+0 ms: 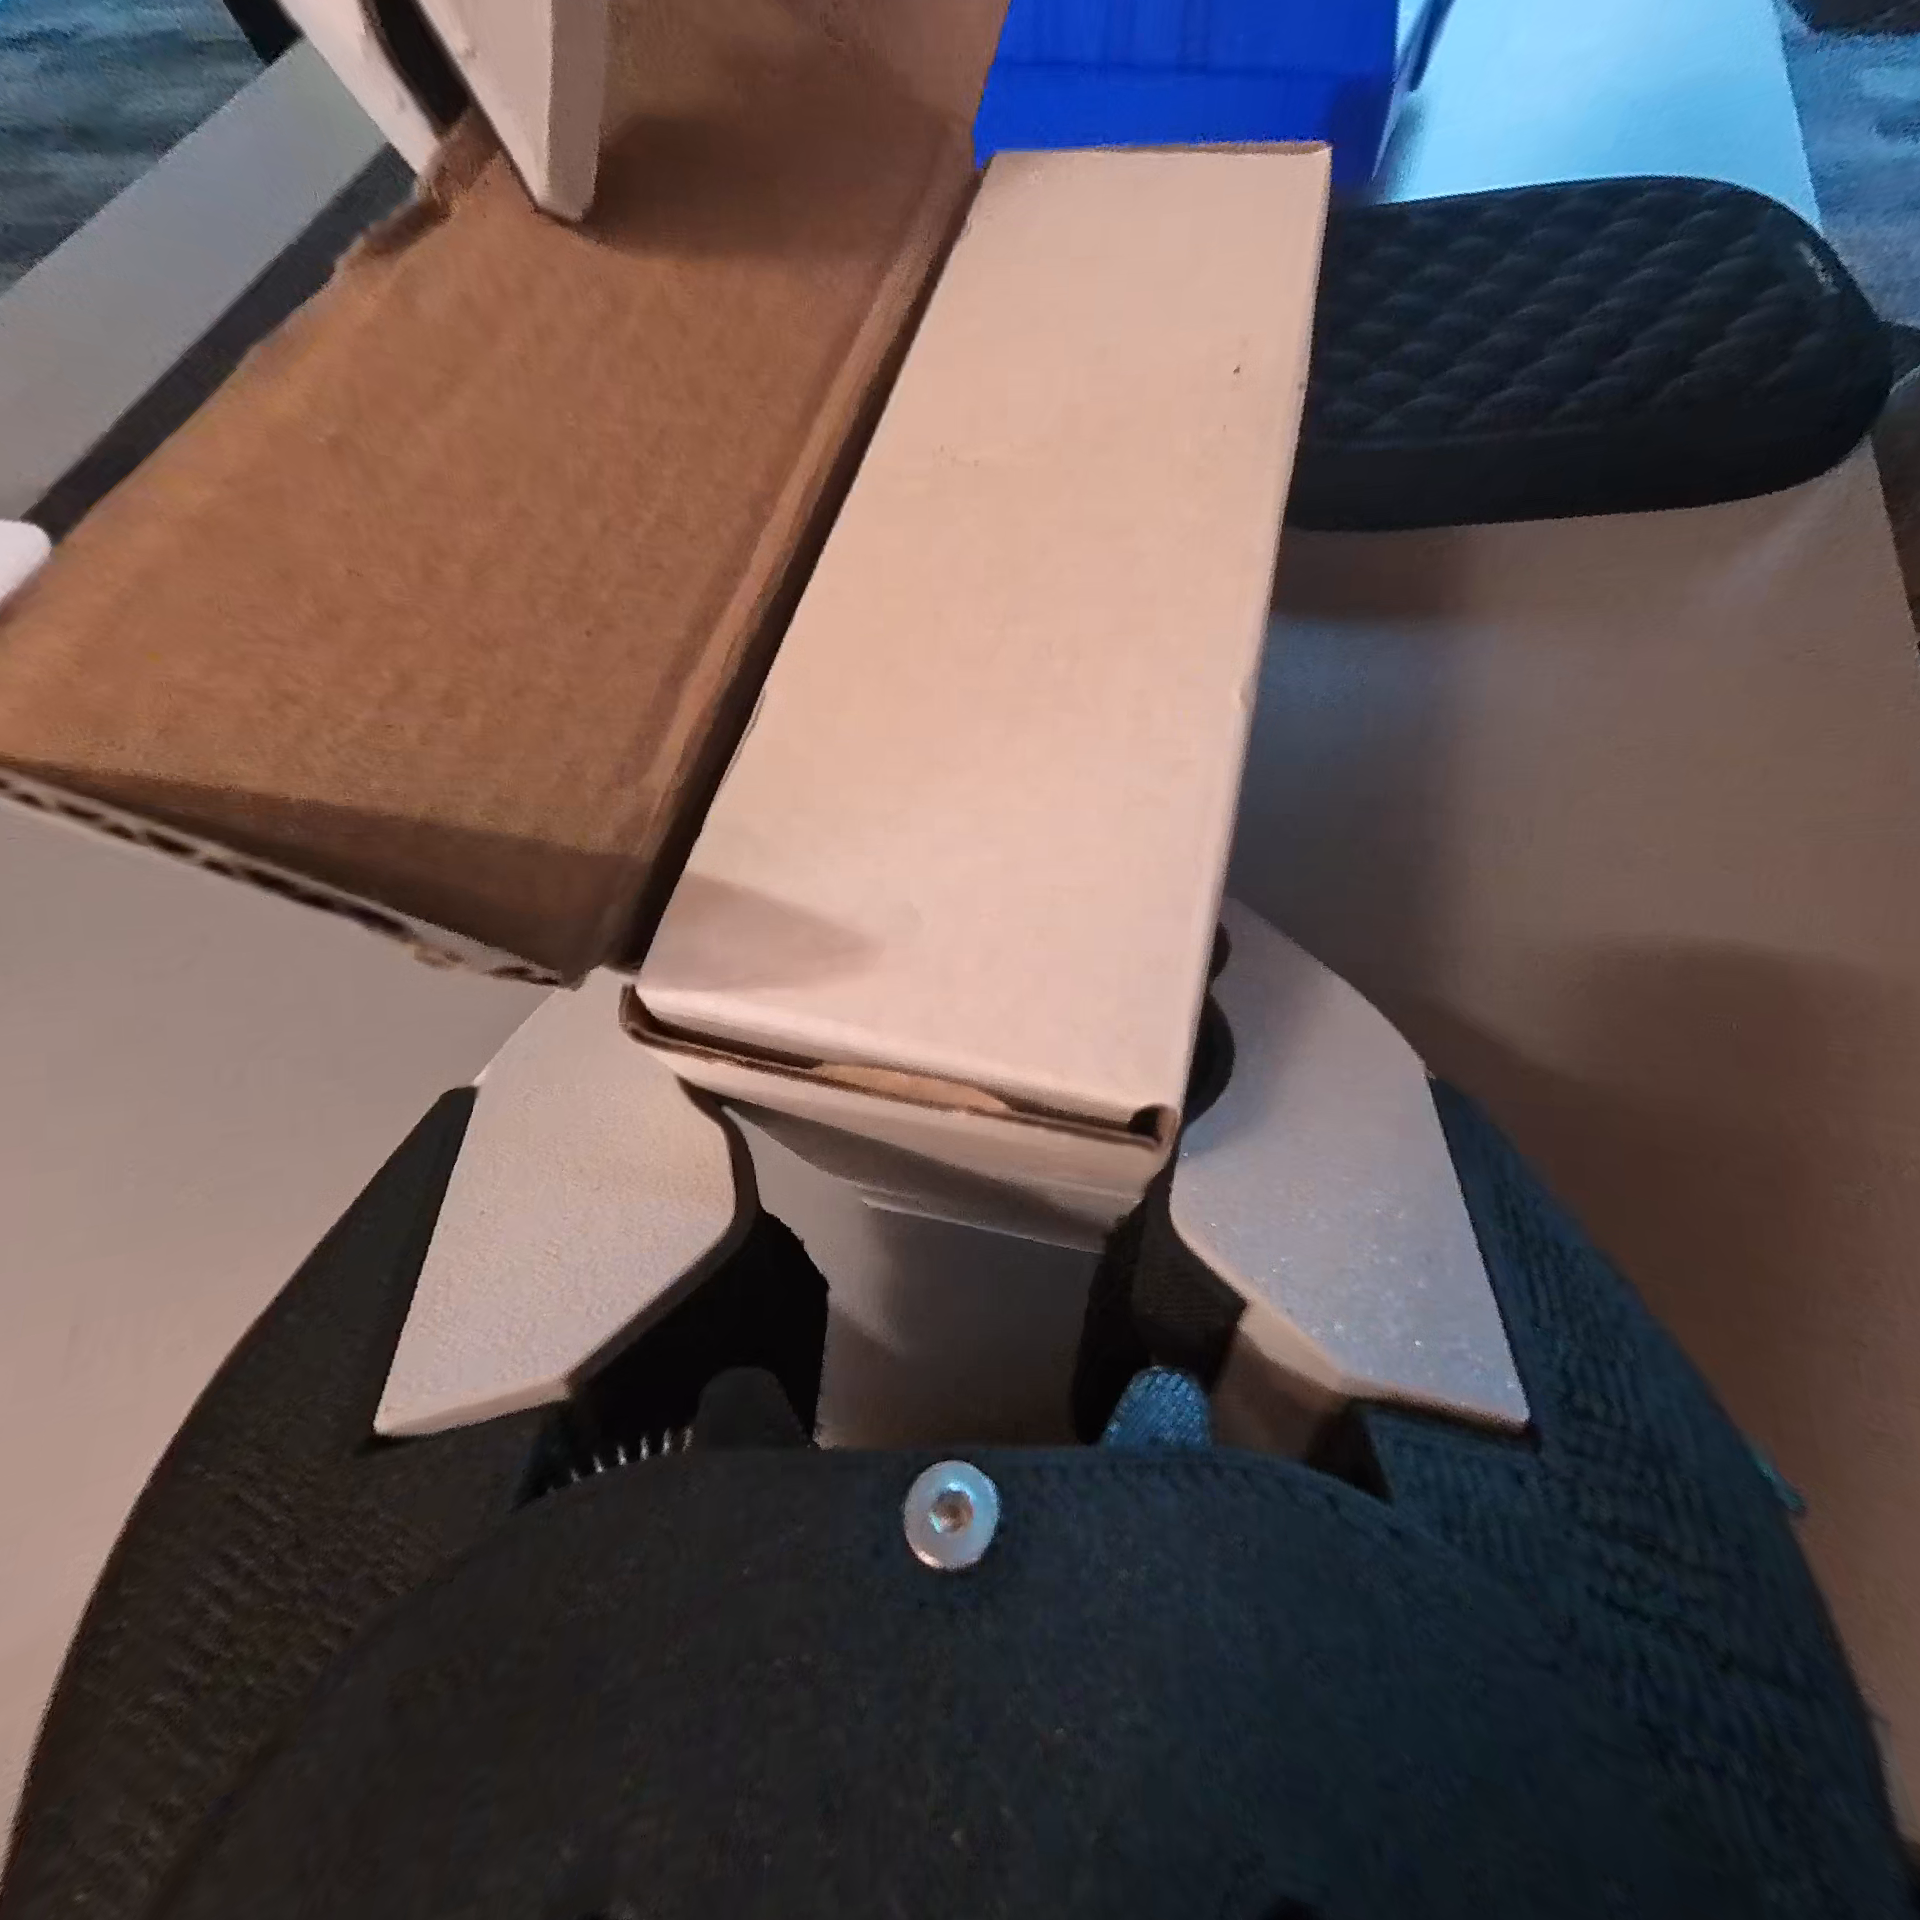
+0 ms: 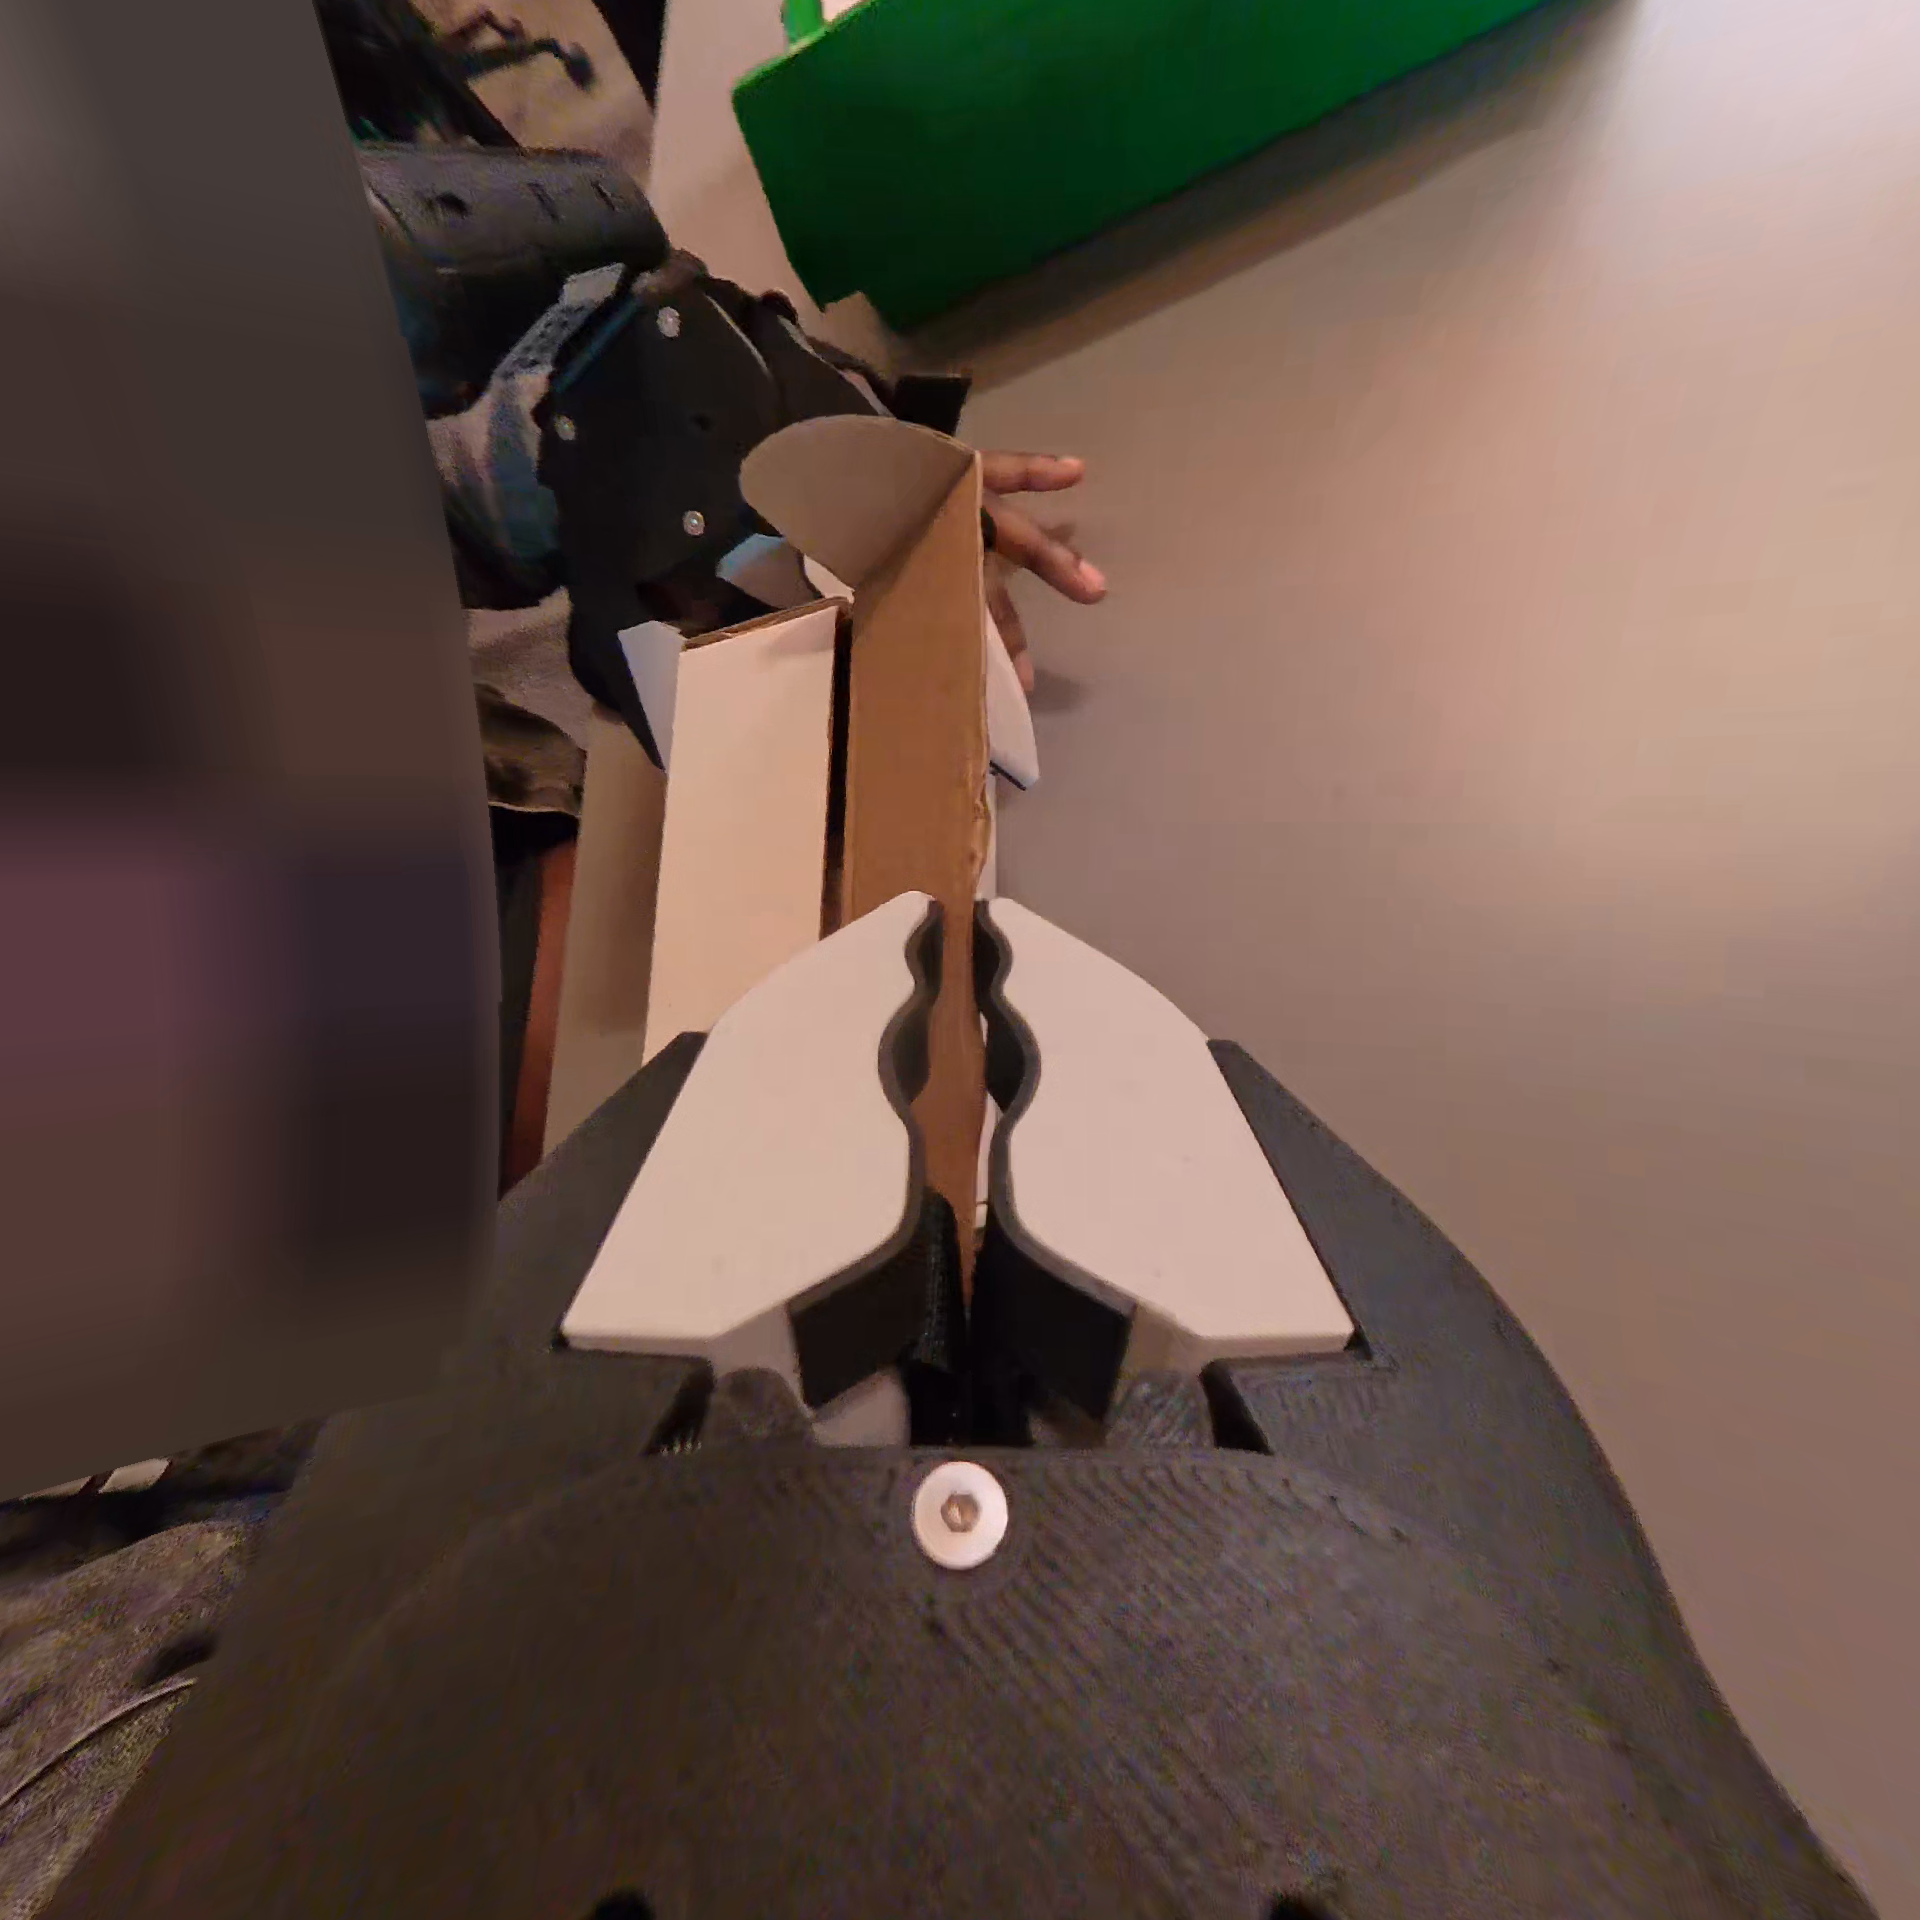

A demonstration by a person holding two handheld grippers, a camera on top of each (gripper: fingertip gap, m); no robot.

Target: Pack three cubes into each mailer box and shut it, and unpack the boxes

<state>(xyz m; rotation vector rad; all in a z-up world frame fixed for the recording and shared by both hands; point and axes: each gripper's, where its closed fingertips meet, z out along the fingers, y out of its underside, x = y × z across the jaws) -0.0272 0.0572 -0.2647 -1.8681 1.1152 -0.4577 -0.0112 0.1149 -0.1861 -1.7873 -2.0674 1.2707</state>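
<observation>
A white mailer box [image 1: 997, 623] lies lengthwise ahead of my left gripper [image 1: 935, 1101]. The gripper's jaws stand on either side of the box's near end and clamp it. The box's lid [image 1: 416, 571], brown on the inside, stands open to the left. In the right wrist view my right gripper [image 2: 961, 935] is shut on the edge of that brown lid [image 2: 914, 727], with the white box body [image 2: 748, 810] beside it. The left gripper [image 2: 644, 488] shows at the box's far end. No cubes are visible; the box's inside is hidden.
A blue bin [image 1: 1195, 62] stands beyond the box on the pale table [image 1: 156, 1039]. A black chair seat [image 1: 1558, 353] is at the right. A green bin [image 2: 1091, 135] sits on the table [image 2: 1455, 727]. A person's hand [image 2: 1039, 530] is behind the lid. There is about 10 cm between the tips of the two grippers.
</observation>
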